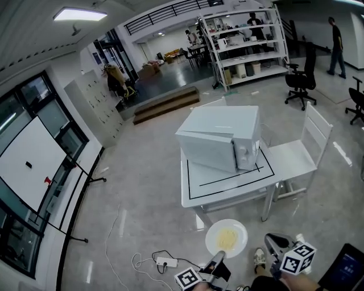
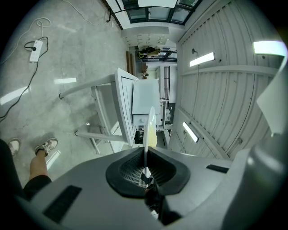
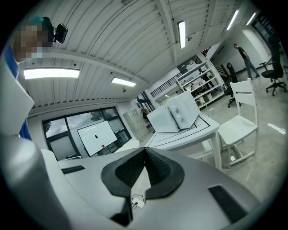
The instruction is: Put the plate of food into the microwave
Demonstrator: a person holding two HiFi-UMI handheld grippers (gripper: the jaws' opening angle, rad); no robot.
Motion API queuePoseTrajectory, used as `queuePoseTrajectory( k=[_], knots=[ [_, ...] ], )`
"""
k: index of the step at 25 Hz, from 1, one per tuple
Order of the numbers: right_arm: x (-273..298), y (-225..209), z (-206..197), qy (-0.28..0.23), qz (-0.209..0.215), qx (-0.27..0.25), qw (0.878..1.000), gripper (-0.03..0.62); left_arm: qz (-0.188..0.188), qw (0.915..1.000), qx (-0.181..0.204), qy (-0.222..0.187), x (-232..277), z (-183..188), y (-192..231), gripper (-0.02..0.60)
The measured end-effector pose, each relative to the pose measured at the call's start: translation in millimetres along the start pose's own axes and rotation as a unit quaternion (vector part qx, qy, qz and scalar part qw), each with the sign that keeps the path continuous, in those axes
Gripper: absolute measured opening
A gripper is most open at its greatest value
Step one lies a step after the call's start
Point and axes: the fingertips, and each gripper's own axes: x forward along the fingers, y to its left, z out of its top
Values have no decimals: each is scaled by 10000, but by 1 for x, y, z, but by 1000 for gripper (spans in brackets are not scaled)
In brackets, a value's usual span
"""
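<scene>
Plate (image 1: 226, 237) rim clamped in left gripper (image 1: 219, 261); right gripper (image 1: 273, 241) partly cut off.

head view: left claw (image 1: 219, 260), right claw (image 1: 272, 241) cut off at bottom | left gripper view: plate (image 2: 150, 125) face hidden

Bright, even light comes from long ceiling lamps (image 1: 79, 14), which throw white streaks of glare across the glossy floor (image 1: 142, 216). Shadows are faint. Every view bulges, with dark, rounded corners in both gripper views.
</scene>
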Motion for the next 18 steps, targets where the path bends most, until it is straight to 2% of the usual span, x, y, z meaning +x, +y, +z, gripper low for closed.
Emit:
queuePoseTrajectory(
  k=[18],
  knots=[
    [129,-67,87,116,523,-220,9983,0,126,9976,9,-675,100,77,-16,17]
  ],
)
